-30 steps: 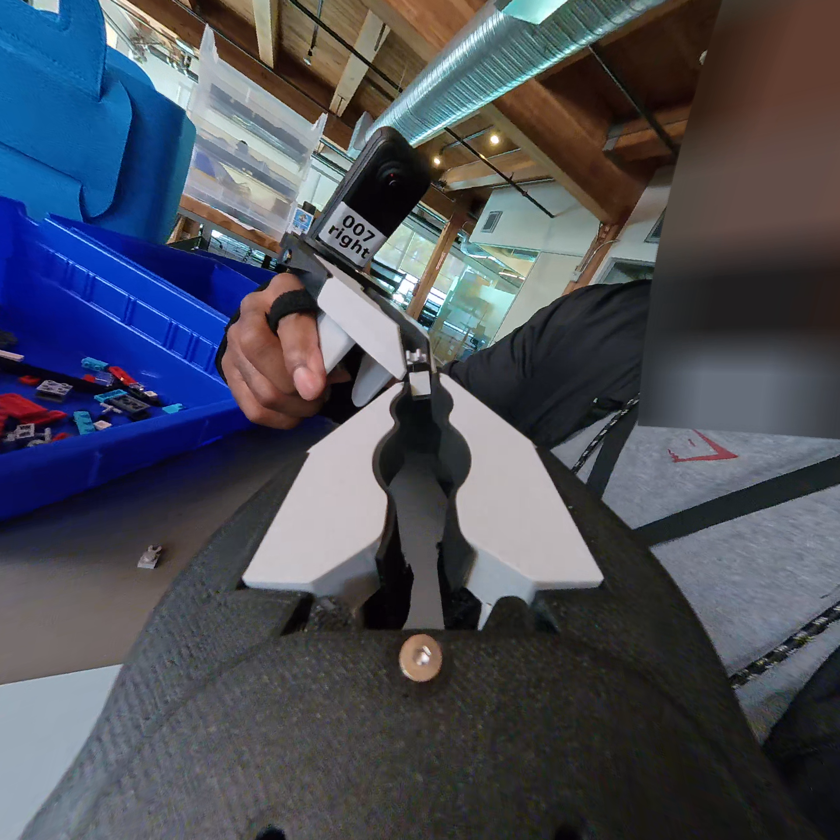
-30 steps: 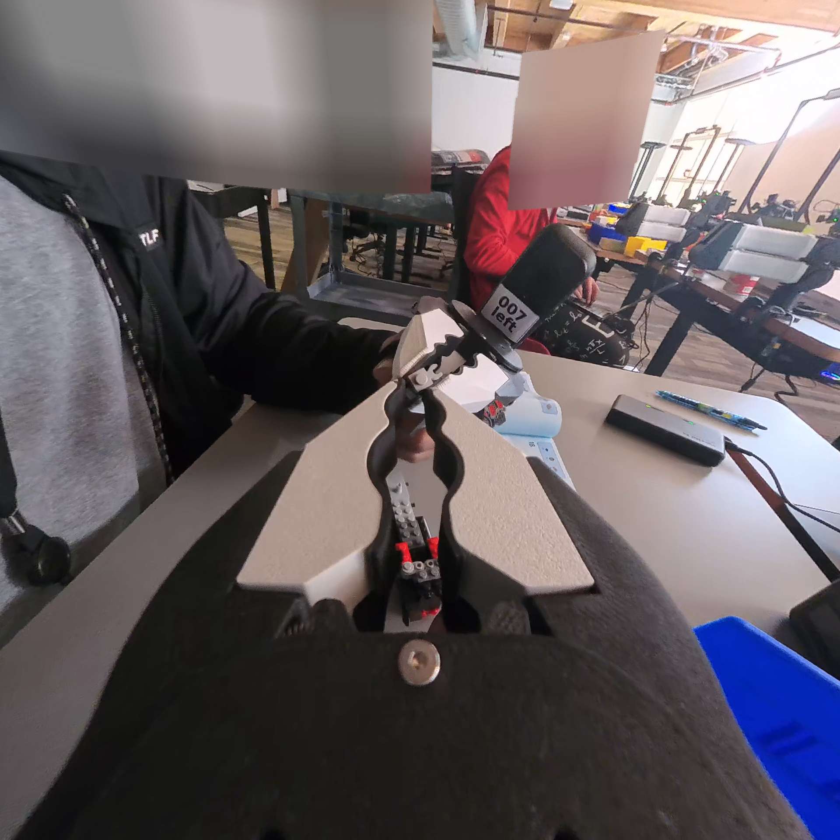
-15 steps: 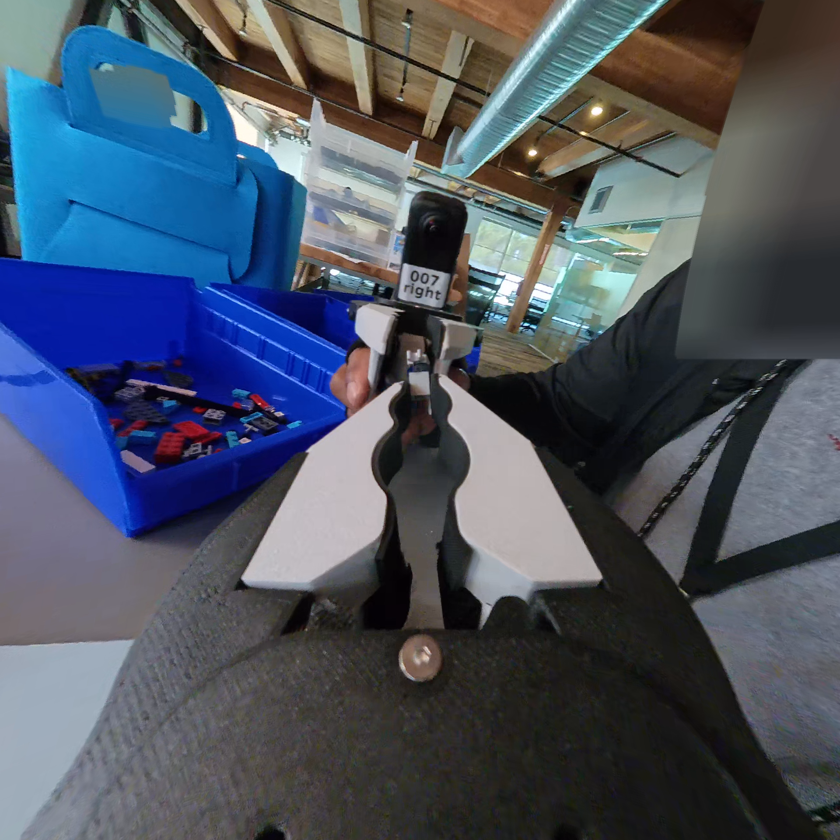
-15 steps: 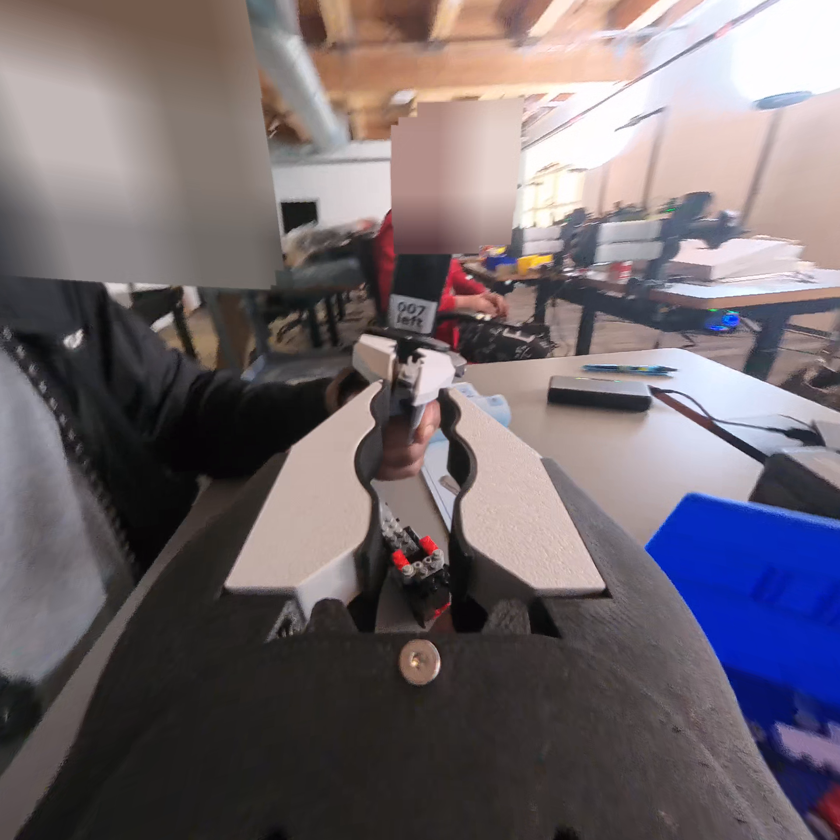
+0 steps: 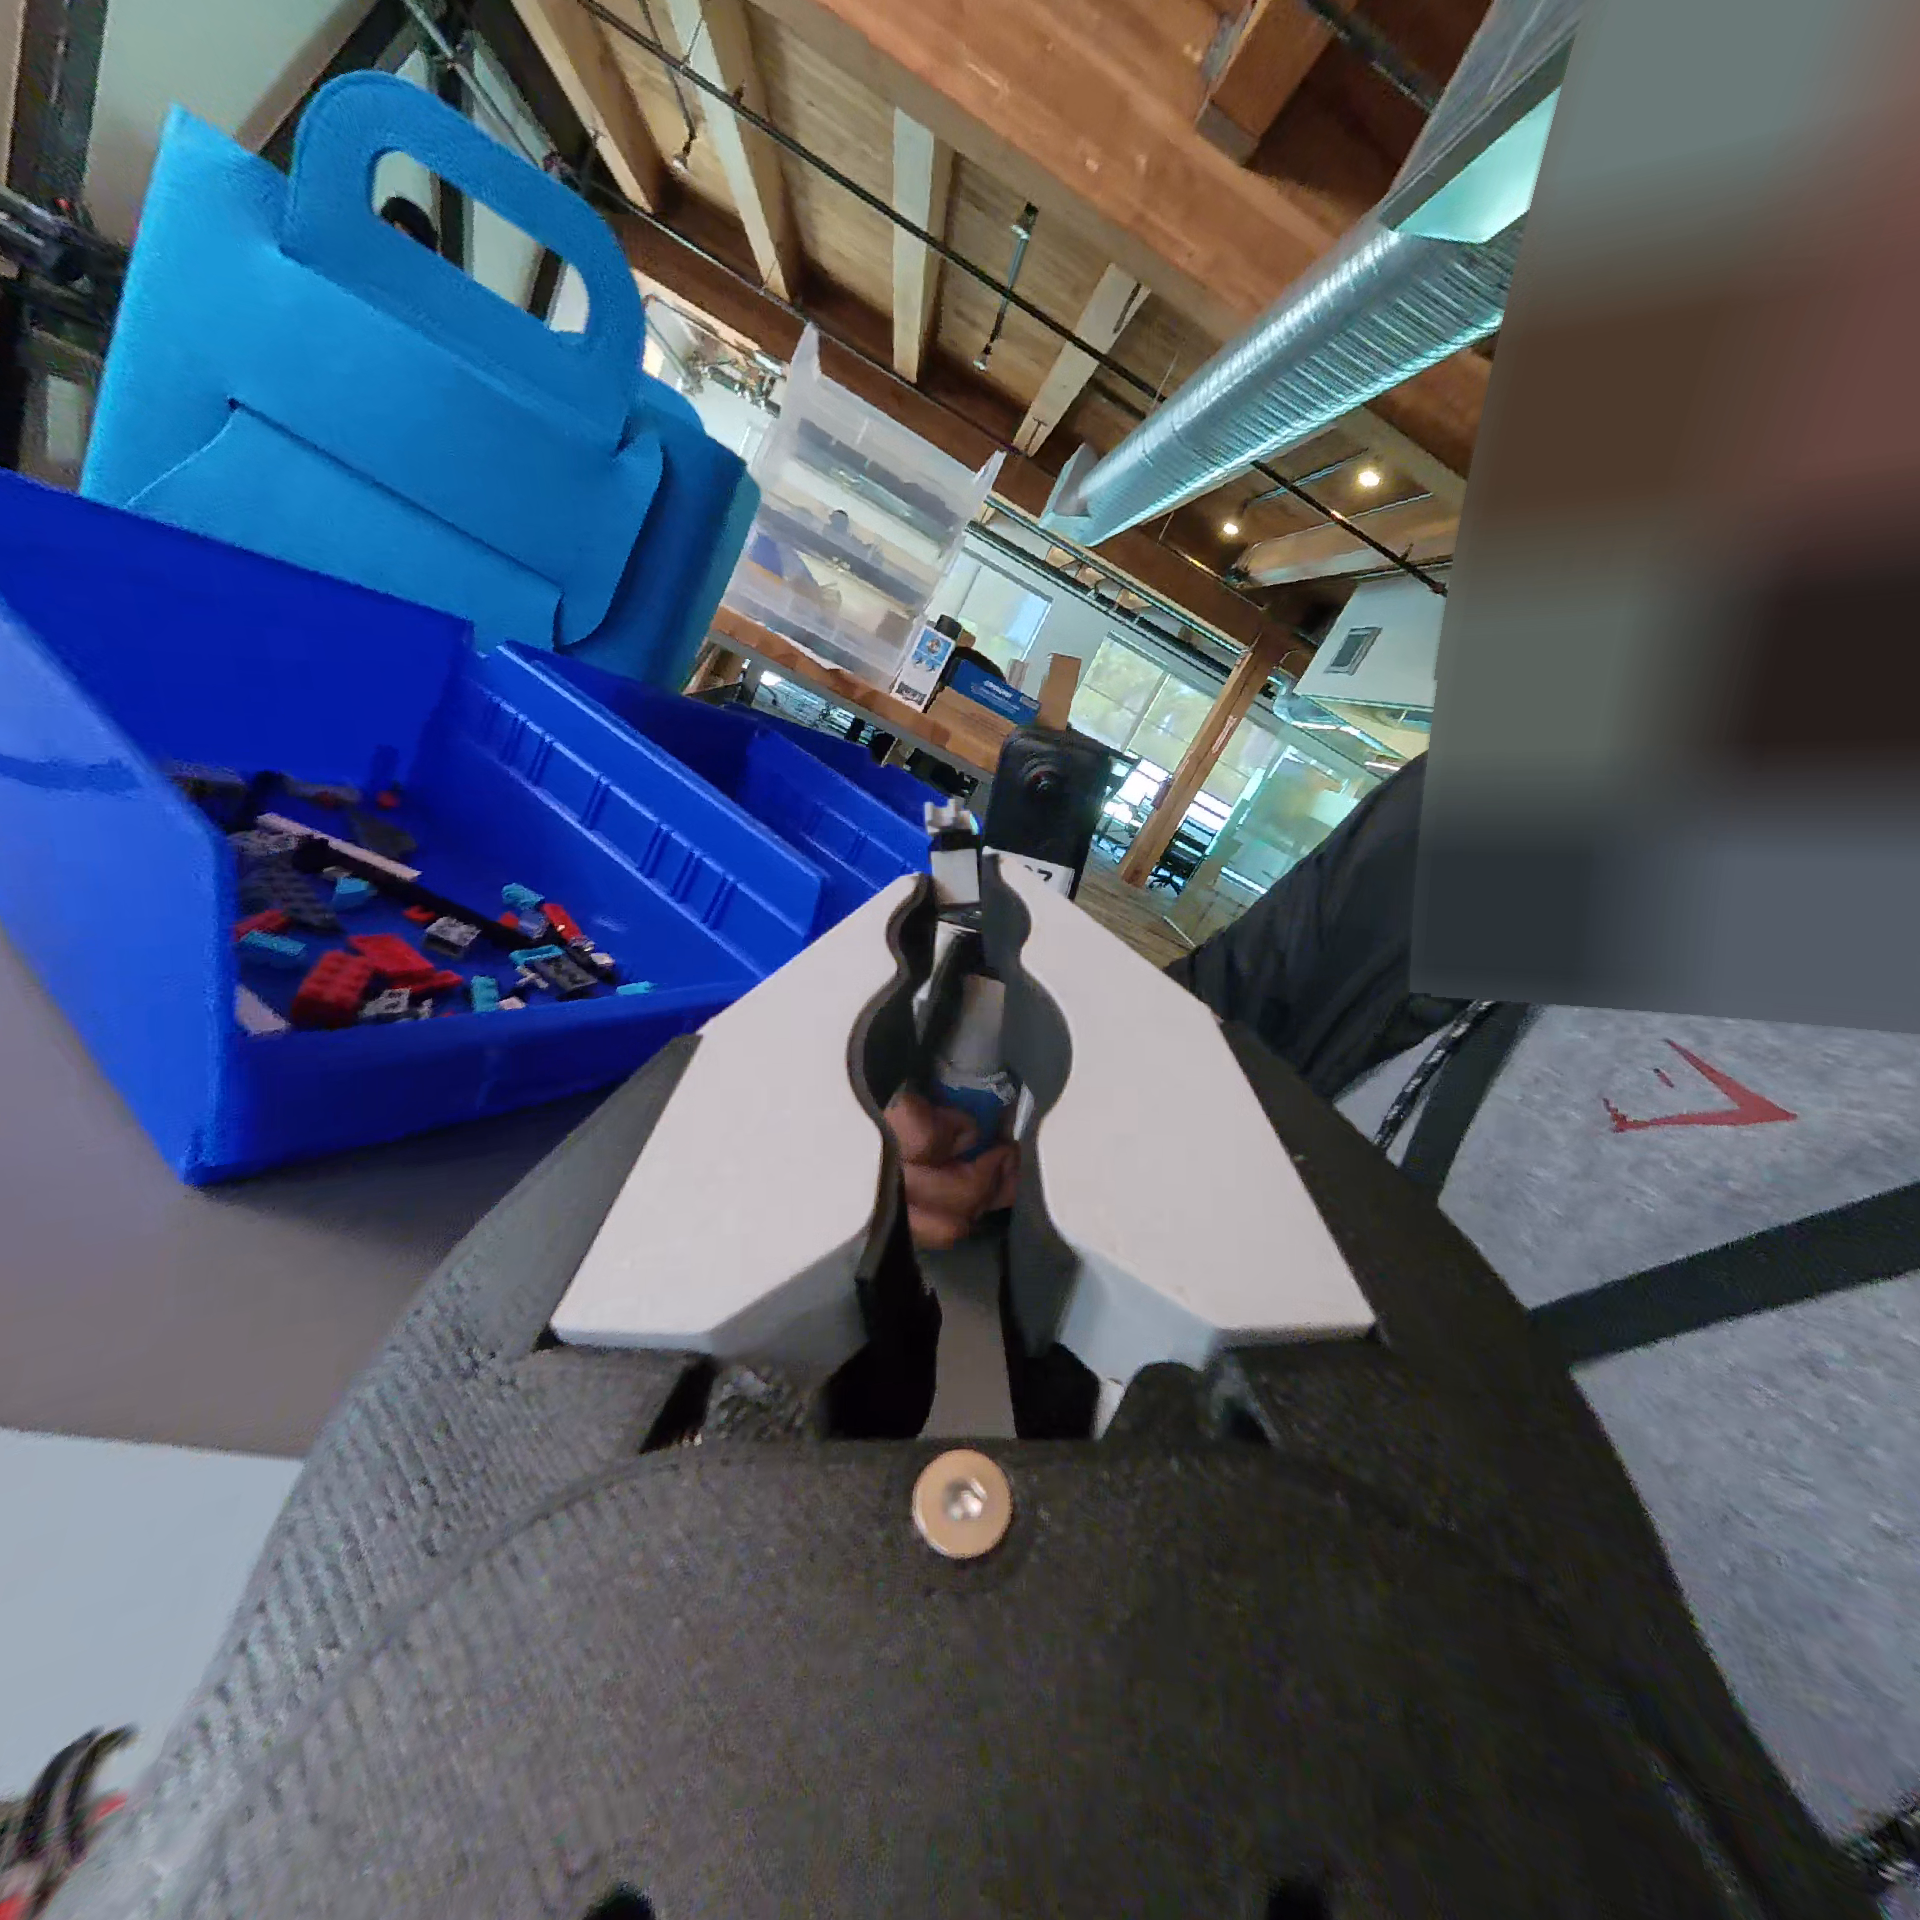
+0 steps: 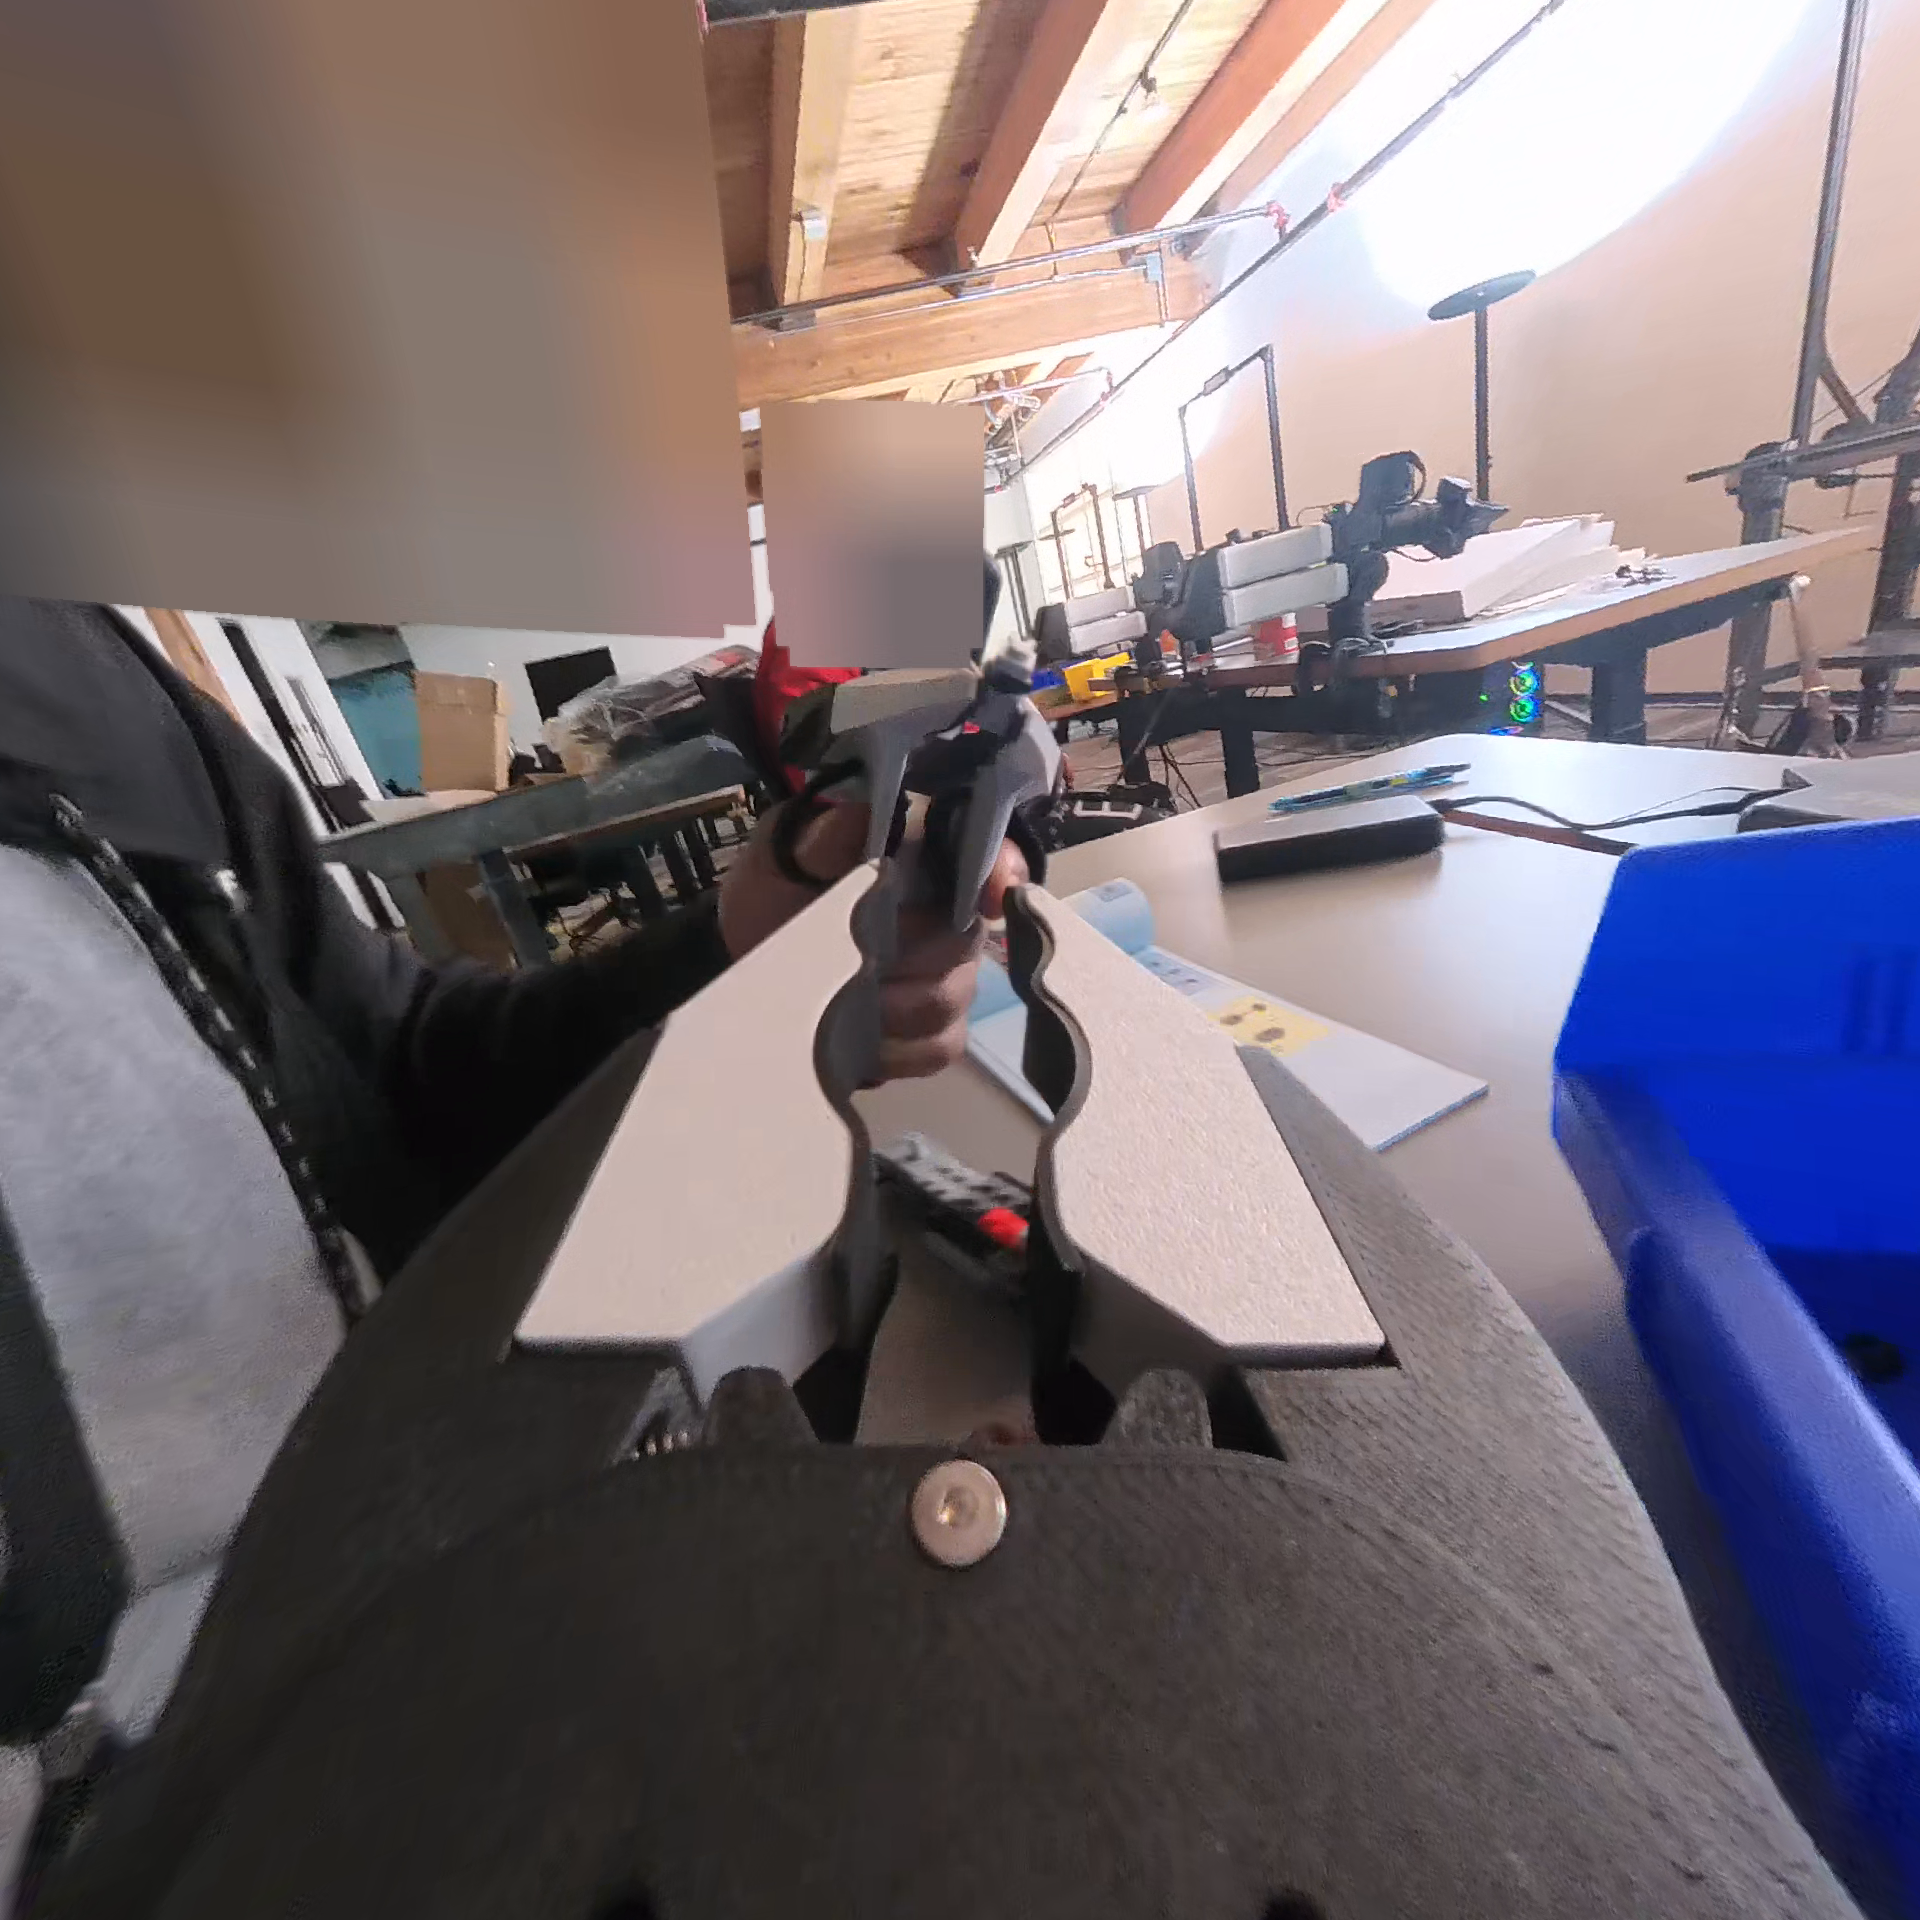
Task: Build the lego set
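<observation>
Grey table | blue bin: loose lego pieces

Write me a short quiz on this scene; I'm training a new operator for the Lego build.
1. True or false: the blue bin holds loose bricks.
2. What does the left hand-held gripper pinch? A) a small pale piece B) a pen C) a booklet
3. Fill in: the right hand-held gripper is ____, with the part-built model showing between its fingers.
Key: 1 true; 2 A; 3 open.
</observation>
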A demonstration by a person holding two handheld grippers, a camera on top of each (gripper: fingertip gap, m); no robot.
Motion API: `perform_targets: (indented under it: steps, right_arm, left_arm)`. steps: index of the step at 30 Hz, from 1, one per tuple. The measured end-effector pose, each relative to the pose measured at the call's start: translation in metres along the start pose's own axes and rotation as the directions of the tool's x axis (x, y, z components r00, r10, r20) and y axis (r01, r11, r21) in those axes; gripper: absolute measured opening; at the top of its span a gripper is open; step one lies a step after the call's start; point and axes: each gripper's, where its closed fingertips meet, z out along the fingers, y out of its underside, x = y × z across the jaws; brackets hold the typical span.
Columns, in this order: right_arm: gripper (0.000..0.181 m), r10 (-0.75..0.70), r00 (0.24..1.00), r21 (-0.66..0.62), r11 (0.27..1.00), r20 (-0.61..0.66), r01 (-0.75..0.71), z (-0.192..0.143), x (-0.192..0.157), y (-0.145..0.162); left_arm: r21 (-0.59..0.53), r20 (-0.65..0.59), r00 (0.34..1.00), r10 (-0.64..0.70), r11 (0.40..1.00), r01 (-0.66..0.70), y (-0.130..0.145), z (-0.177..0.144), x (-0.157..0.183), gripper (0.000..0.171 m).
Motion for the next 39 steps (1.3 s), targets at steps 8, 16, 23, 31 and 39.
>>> perform_targets:
  steps: [8, 16, 23, 31, 39]
  right_arm:
    - [0.027, -0.025, 0.998, 0.088, 0.996, 0.059, 0.02, -0.033, -0.049, -0.046]
    - [0.028, 0.098, 0.973, 0.077, 0.99, 0.211, -0.116, -0.041, -0.088, -0.042]
    - [0.027, 0.188, 0.949, 0.04, 0.978, 0.252, -0.204, -0.03, -0.075, -0.039]
    - [0.019, 0.248, 0.953, -0.005, 0.968, 0.173, -0.251, -0.021, -0.051, -0.041]
    - [0.01, 0.084, 0.977, 0.044, 0.995, 0.198, -0.094, -0.039, -0.086, -0.066]
  left_arm:
    - [-0.038, -0.062, 0.996, 0.059, 0.997, -0.062, 0.03, 0.044, 0.069, 0.008]
    - [-0.073, -0.084, 0.996, 0.037, 0.996, -0.043, 0.048, 0.053, 0.108, 0.008]
    - [-0.066, -0.06, 0.997, -0.043, 0.997, 0.039, 0.05, 0.041, 0.09, 0.008]
    - [-0.02, -0.085, 0.99, -0.115, 0.993, 0.113, 0.04, 0.045, 0.068, 0.008]
    - [-0.061, -0.136, 0.991, -0.009, 0.998, 0.001, 0.036, 0.066, 0.112, 0.008]
